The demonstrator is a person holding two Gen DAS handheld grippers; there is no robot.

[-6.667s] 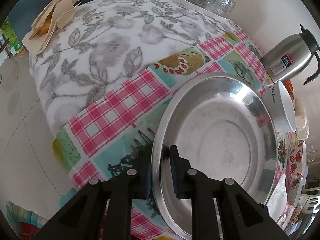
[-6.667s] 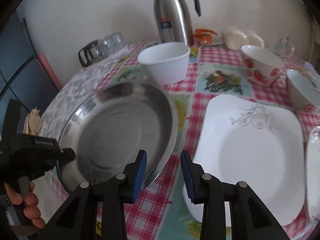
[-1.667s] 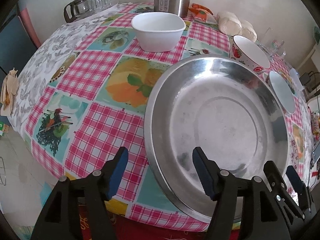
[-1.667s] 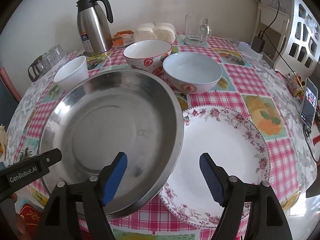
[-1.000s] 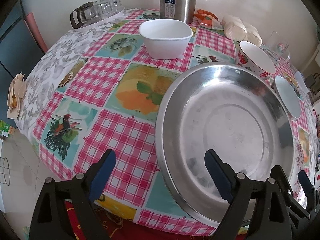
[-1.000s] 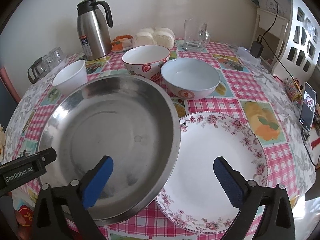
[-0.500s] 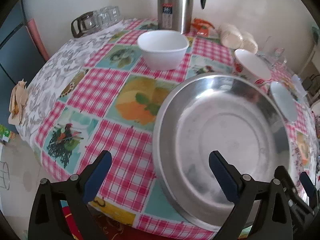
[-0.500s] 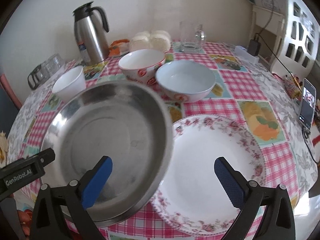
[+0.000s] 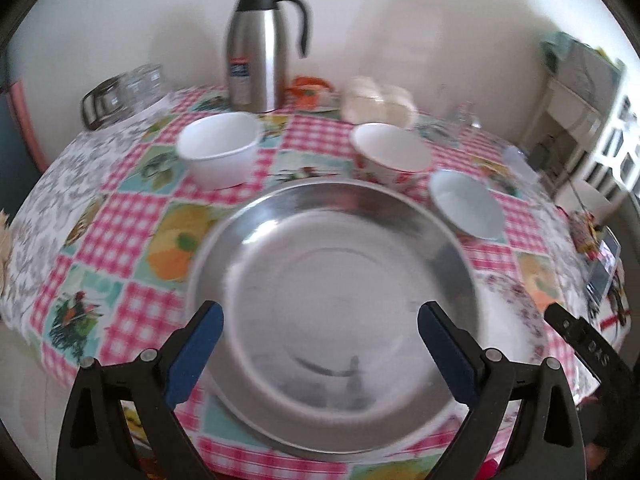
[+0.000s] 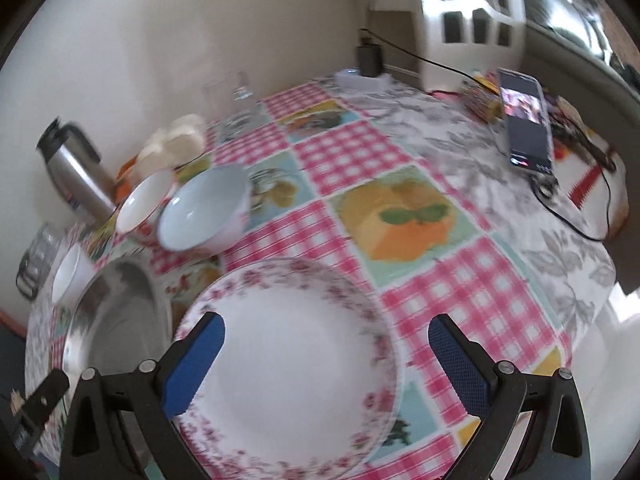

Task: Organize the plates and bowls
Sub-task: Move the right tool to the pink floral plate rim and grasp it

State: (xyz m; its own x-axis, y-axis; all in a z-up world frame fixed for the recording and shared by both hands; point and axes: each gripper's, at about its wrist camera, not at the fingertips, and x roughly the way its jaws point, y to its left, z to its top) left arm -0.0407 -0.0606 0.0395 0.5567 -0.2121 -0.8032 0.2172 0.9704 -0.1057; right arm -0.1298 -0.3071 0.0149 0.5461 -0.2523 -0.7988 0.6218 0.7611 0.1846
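Observation:
A large steel plate point(image 9: 336, 304) lies on the checked tablecloth in front of my left gripper point(image 9: 322, 354), which is wide open and empty, its fingers either side of the near rim. The plate's right edge overlaps a floral-rimmed white plate point(image 10: 296, 364), which lies under my right gripper point(image 10: 326, 362), also wide open and empty. The steel plate shows at the left of the right wrist view point(image 10: 116, 320). Behind stand a white bowl point(image 9: 218, 154), a strawberry-pattern bowl point(image 9: 390, 156) and a pale blue bowl point(image 9: 466, 204).
A steel thermos jug point(image 9: 256, 48), a rack of glasses point(image 9: 120, 94) and wrapped buns point(image 9: 378, 102) stand at the back by the wall. A phone point(image 10: 526, 124) with a cable lies at the right, near a white shelf unit point(image 10: 472, 4).
The steel plate was let go and now lies overlapping the floral plate. Both grippers opened wide; the left swung to face the plate squarely, and the right turned right over the floral plate.

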